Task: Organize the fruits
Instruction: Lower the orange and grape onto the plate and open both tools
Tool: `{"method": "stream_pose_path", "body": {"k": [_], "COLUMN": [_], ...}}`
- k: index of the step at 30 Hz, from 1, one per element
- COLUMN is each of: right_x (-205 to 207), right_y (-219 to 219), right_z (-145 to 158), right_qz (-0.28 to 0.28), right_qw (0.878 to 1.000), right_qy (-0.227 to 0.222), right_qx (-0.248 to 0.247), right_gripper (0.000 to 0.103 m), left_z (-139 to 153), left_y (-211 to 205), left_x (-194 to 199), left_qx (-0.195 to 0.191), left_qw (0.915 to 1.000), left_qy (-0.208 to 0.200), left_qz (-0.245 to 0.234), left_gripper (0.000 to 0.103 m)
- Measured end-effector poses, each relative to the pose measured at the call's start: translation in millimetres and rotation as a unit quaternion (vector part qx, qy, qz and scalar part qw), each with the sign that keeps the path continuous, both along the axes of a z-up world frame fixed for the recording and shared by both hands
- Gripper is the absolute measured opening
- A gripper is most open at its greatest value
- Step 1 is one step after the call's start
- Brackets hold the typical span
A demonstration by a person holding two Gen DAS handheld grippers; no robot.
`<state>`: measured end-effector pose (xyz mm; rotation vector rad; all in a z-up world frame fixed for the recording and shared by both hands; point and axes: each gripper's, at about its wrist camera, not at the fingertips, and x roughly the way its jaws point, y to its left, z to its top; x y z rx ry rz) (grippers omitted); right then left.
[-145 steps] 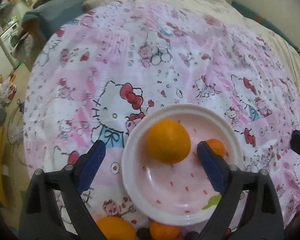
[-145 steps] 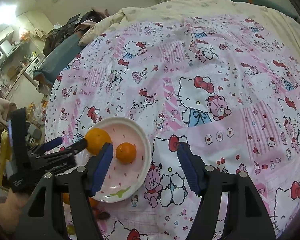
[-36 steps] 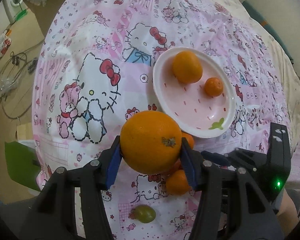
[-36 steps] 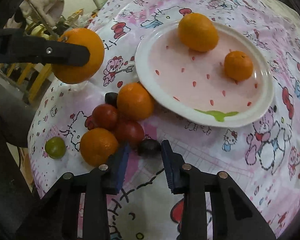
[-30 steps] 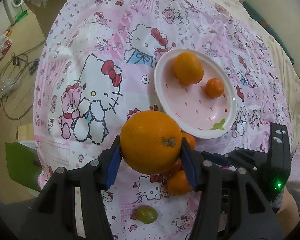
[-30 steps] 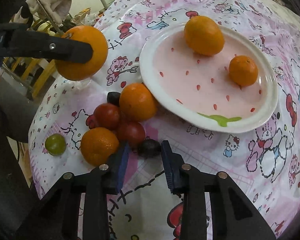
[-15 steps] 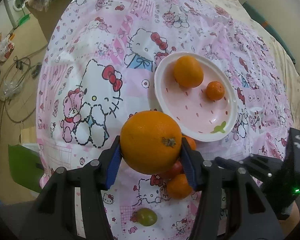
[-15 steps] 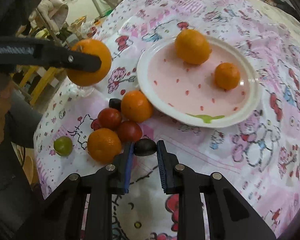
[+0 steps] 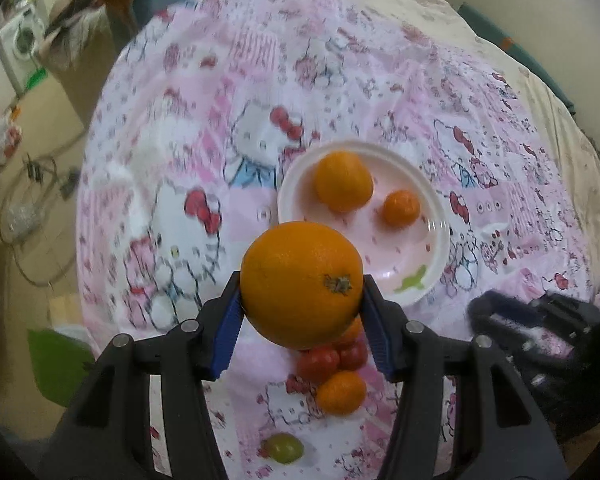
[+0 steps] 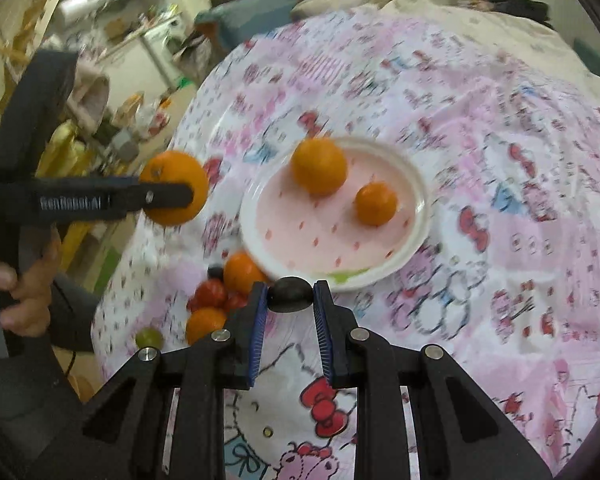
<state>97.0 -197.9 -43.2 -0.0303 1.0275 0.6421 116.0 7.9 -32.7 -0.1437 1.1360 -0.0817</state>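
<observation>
My left gripper (image 9: 302,300) is shut on a large orange (image 9: 302,283) and holds it above the bed, near the left rim of the white plate (image 9: 440,236). The plate holds an orange (image 9: 343,187) and a small mandarin (image 9: 401,209). My right gripper (image 10: 290,298) is shut on a dark plum (image 10: 291,293), lifted near the plate's (image 10: 420,216) front rim. The held orange (image 10: 175,187) also shows in the right wrist view. Loose fruit lies in front of the plate: an orange (image 10: 241,272), red tomatoes (image 10: 212,295), a mandarin (image 10: 205,323), a green grape (image 10: 149,338).
The bed is covered by a pink cartoon-cat sheet (image 9: 228,128). Its left edge drops to the floor with cables (image 9: 32,200) and a green object (image 9: 56,364). The right gripper's body (image 9: 540,328) shows at the lower right of the left wrist view.
My right gripper has closed on the dark plum and lifted it away from the fruit pile. My left gripper has carried the large orange up and toward the plate.
</observation>
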Motion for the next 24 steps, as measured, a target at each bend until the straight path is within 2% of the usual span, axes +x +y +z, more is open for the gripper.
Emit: {"method": "stream_pose_path", "body": {"k": [4,8,14,19,24], "right_x": [17,37,67,85,98], "right_y": [-19,-38,-49,-46,-44], "right_z": [16,20,11,0,-11], "right_qz": [-0.046,-0.085,-0.108,-0.108,-0.111], "right_qw": [0.999,0.995,0.993,0.993,0.993], "right_qy": [-0.005,0.002,0.02,0.022,0.033], "right_qx": [0.023,0.045,0.052,0.036,0.027], "right_gripper": [0.025,0.025,0.025,0.025,0.025], "left_z": [6,-1,-29,-58,-80], "left_y": [-7,-18,-33,-47,-47], "left_x": [15,30,50,61,73], "left_qx": [0.018,0.031,0.015,0.052,0.044], "left_qw": [0.9996,0.9987,0.9981,0.9955,0.9939], "left_qy": [-0.005,-0.001,0.033,0.046,0.076], "left_qz": [-0.022,-0.042,-0.051,-0.065,-0.067], "left_gripper": [0.051,0.051,0.051,0.051,0.051]}}
